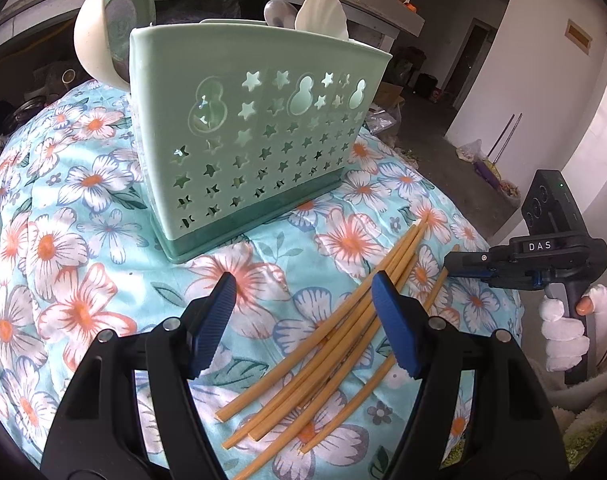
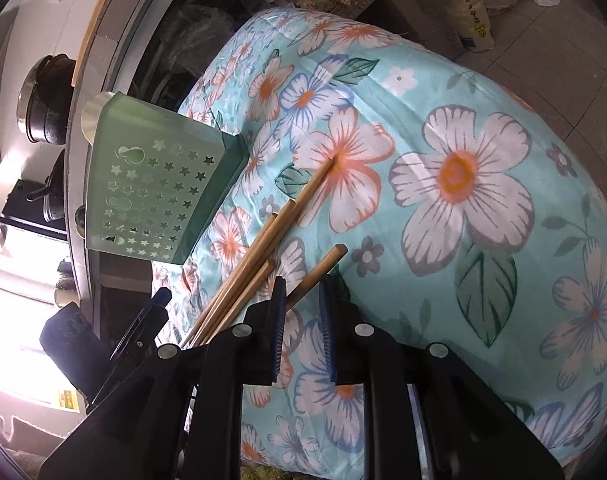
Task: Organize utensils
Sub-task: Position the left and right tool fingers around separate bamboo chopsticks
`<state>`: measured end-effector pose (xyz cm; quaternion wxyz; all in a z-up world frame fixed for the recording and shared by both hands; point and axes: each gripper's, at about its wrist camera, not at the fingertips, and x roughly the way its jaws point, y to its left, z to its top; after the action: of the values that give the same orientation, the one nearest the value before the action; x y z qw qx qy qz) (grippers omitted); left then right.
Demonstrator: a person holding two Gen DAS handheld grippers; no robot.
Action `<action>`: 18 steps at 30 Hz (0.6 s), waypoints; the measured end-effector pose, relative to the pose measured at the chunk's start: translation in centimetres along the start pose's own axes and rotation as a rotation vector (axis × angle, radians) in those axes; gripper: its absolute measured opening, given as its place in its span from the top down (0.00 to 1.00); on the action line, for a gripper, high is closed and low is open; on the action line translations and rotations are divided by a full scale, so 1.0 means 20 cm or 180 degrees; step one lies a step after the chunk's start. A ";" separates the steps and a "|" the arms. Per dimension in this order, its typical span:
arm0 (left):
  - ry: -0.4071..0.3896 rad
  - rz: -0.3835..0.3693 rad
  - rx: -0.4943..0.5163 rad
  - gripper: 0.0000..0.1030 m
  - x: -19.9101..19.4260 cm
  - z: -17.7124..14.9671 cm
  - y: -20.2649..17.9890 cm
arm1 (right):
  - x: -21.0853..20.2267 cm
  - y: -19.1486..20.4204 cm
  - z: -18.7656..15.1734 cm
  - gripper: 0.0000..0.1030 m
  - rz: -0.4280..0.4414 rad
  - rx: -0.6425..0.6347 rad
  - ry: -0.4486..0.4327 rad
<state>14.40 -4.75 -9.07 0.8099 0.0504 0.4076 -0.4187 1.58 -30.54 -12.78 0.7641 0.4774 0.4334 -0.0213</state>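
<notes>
Left wrist view: floral cloth covers surface; grey floor beyond.

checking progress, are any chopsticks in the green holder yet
No, the chopsticks all lie on the flowered cloth before the holder.

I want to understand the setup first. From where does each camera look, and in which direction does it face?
Left wrist: sits on the left gripper, looks forward over the chopsticks to the green utensil holder; its open fingers show, also the right gripper and a gloved hand.
Right wrist: sits on the right gripper, looks across the floral cloth; one chopstick lies between its fingers, not visibly clamped.
Shared: holder, chopsticks, cloth, and each other's gripper.
</notes>
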 end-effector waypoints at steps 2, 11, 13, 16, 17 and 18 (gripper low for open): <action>0.0002 0.0002 -0.0011 0.35 0.00 0.00 0.00 | 0.01 0.00 0.00 0.83 -0.0018 0.0014 -0.0005; 0.0004 -0.0020 -0.0032 0.35 0.01 0.00 0.02 | 0.04 0.03 -0.01 0.81 -0.0121 0.0061 -0.0100; -0.0004 -0.0026 -0.0037 0.35 0.01 0.00 0.02 | 0.04 0.04 -0.02 0.81 -0.0167 0.0029 -0.0144; -0.0015 -0.0020 -0.0032 0.35 0.00 0.00 0.01 | 0.04 0.06 -0.02 0.81 -0.0225 -0.0034 -0.0180; -0.0020 -0.0016 -0.0030 0.35 0.00 0.00 0.01 | 0.04 0.07 -0.02 0.81 -0.0241 -0.0063 -0.0171; -0.0026 -0.0014 -0.0026 0.35 -0.01 0.00 0.01 | 0.04 0.07 -0.01 0.81 -0.0256 -0.0099 -0.0151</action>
<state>14.51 -4.53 -9.03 0.8109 0.0444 0.4061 -0.4189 2.58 -29.23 -12.39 0.7800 0.4470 0.4343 -0.0565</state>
